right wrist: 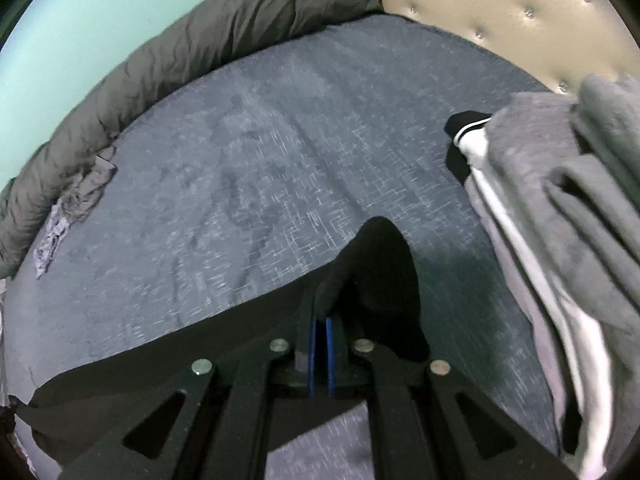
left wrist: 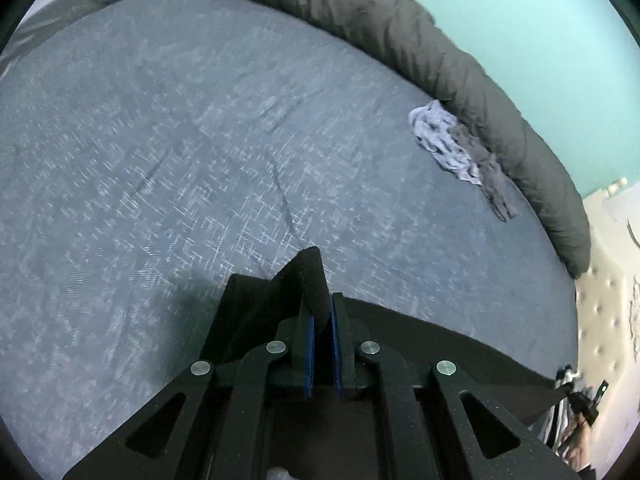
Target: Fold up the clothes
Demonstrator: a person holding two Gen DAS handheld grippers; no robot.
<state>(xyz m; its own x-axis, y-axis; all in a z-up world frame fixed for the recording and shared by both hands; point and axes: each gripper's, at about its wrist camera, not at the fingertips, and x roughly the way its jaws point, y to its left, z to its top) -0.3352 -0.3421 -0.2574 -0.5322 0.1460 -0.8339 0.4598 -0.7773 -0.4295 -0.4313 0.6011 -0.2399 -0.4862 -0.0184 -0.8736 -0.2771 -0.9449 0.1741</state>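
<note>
Both grippers on black garment [left wrist: 308, 280]

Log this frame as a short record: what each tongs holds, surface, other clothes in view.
left tongs: shut on black garment
right tongs: shut on the same garment, stretched between both
surface: blue-grey bedsheet
far edge: dark grey duvet, rolled
other clothes: crumpled light garment beside the duvet; grey and white pile near the headboard
</note>
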